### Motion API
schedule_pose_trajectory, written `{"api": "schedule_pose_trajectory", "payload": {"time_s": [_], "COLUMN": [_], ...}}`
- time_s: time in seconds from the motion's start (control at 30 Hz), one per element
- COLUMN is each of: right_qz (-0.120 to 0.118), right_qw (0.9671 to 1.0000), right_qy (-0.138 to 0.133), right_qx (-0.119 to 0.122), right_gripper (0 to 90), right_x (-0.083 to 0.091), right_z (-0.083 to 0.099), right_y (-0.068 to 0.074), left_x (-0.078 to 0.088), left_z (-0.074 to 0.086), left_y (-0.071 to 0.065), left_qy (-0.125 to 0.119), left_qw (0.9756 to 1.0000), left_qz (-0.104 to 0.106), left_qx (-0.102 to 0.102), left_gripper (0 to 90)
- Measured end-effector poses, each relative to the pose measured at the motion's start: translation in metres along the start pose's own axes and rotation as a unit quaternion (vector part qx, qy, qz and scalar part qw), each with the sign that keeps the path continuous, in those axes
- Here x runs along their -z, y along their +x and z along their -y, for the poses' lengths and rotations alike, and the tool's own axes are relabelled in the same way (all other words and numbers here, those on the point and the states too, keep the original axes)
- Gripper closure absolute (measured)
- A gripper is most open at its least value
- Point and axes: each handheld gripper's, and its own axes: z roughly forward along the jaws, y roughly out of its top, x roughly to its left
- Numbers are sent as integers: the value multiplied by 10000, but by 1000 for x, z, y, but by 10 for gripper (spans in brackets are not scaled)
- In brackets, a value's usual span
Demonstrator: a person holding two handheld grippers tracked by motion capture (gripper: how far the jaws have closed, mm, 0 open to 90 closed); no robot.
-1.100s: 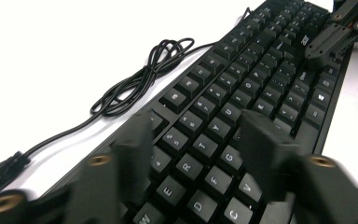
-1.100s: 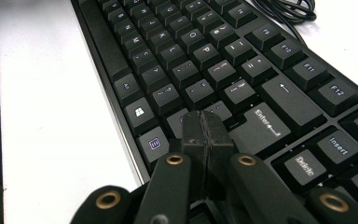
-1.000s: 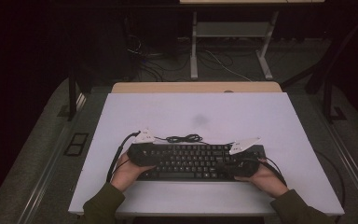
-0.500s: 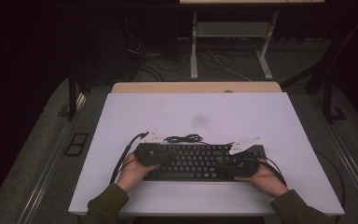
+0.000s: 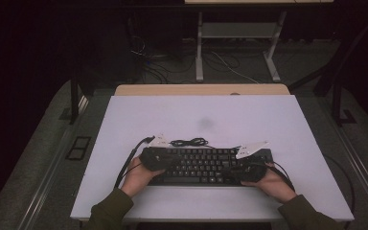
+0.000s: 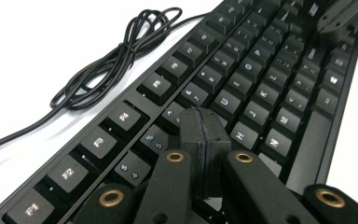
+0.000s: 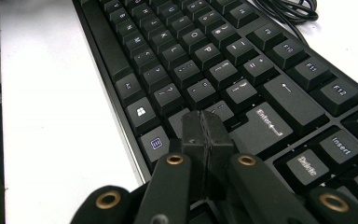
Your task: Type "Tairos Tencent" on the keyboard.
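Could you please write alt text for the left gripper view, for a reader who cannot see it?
The left hand-held gripper, its two black jaws shut together with nothing between them, is poised over the middle keys of a black keyboard that runs diagonally across a white table. A coiled black cable lies on the table beside the function-key row.

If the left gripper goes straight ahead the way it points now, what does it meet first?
Probably the keyboard: the shut left gripper points low across its middle letter keys, near G and H. Depth is unclear, so it may already touch them.
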Motion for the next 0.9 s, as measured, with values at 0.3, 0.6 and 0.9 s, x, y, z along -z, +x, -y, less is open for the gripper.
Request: {"api": "schedule_pose_trajectory", "payload": {"time_s": [0.3,0.6,0.9], "right_qz": [3,3,-24], "right_qw": [10000,10000,9999], "right_qy": [-1,-1,-108], "right_qx": [0,1,33], "right_gripper": [885,886,827], "right_x": [0,0,3], "right_z": [0,0,-2], "right_y": [0,0,1], "left_x": [2,12,18], "left_z": [-1,-3,-3], "left_y": [0,0,0], "left_qy": [-45,-240,-395], "left_qw": [10000,9996,9991], "left_qz": [-2,9,26], "left_qx": [16,122,175], "left_gripper": [895,881,699]}}
